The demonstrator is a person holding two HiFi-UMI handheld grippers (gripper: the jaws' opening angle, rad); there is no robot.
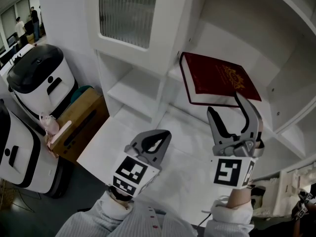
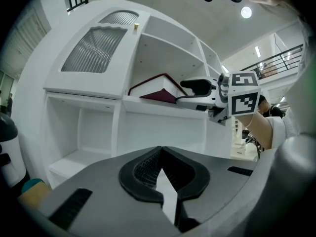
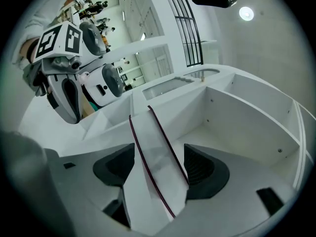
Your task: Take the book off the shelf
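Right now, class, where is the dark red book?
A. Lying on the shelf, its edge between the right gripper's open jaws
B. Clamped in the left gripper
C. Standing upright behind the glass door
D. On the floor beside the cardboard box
A: the book lies on the shelf, and the right gripper has its jaws spread either side of the page edge without clamping it.

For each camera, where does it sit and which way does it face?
Head view: on the head, facing steeply down at shelf, book, sleeves, left claw and right claw.
Left claw view: on the left claw, facing the shelf front; its jaws are shut.
Right claw view: on the right claw, facing into the shelf; its open jaws straddle the book.
Shared: each claw view shows the other claw.
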